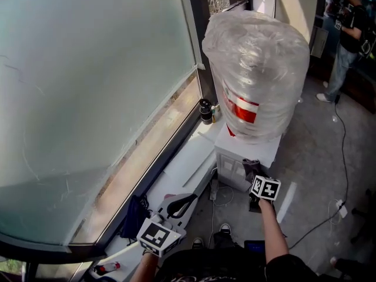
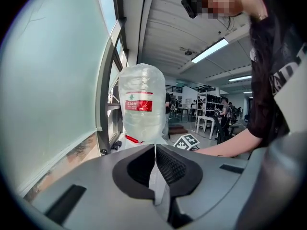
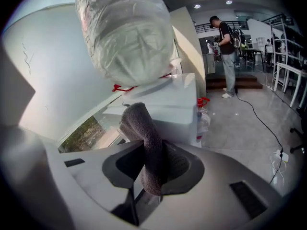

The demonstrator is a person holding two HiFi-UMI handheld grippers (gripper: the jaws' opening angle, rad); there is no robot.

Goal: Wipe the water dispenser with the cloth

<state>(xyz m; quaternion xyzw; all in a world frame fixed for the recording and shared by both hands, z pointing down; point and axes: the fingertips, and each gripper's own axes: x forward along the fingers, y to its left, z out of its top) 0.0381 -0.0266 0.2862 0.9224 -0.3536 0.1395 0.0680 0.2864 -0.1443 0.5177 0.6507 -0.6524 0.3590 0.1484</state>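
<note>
The right claw [image 3: 152, 153] pinches a twisted grey terry cloth [image 3: 143, 128] near the white boxy water dispenser [image 1: 249, 150], frame centre. The left claw [image 2: 154, 158], lower left, is closed on nothing.

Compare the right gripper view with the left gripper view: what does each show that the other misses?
Only the right gripper view: the grey cloth pinched in the right gripper, and a small red-capped bottle beside the dispenser. Only the left gripper view: the left gripper shut on nothing, plus the person's forearm. Both: the plastic-wrapped water bottle and the frosted window.
</note>
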